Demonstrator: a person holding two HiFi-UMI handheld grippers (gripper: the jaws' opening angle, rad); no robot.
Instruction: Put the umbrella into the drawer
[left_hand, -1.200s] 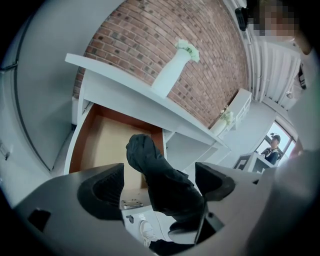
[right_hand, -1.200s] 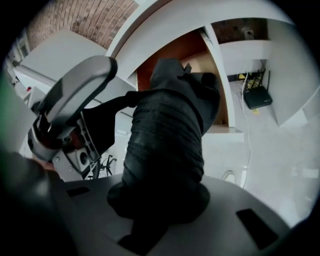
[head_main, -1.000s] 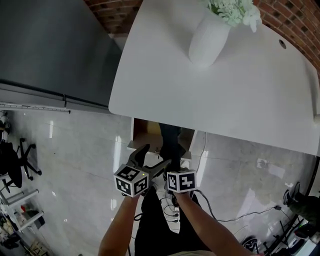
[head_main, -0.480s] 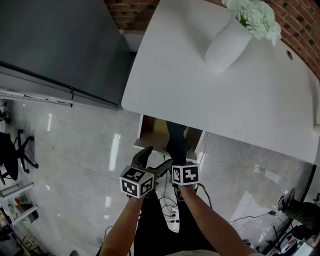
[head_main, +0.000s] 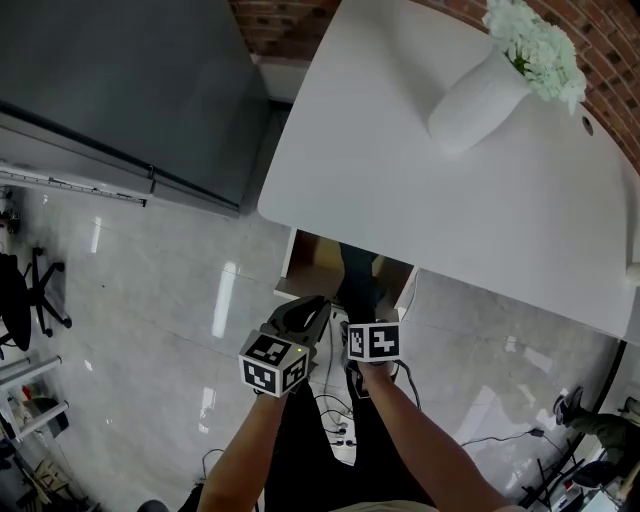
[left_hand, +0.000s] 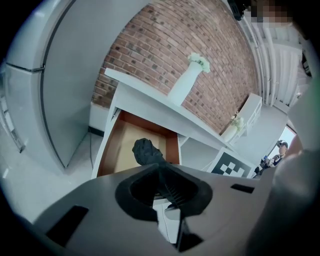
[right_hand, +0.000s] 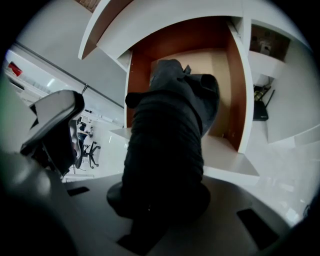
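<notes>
A black folded umbrella (right_hand: 167, 140) sticks out from my right gripper (right_hand: 160, 200), which is shut on it. Its far end hangs over the open wooden drawer (right_hand: 220, 65) under the white desk (head_main: 450, 200). In the head view the umbrella (head_main: 358, 282) points into the drawer (head_main: 308, 270) ahead of the right gripper (head_main: 358, 318). My left gripper (head_main: 312, 306) is just left of it; its jaws have just been closing, now meet, and hold nothing. The left gripper view has the umbrella (left_hand: 147, 150) lying over the drawer (left_hand: 120, 145) beyond the left gripper (left_hand: 167, 184).
A white vase of flowers (head_main: 485, 90) stands on the desk. A tall grey cabinet (head_main: 120, 90) stands left of the desk. Cables and a power strip (head_main: 340, 432) lie on the glossy floor by my feet. An office chair (head_main: 30, 300) is far left.
The left gripper's jaws, wide apart in both earlier frames, have come together. Both grippers and the umbrella have edged toward the drawer.
</notes>
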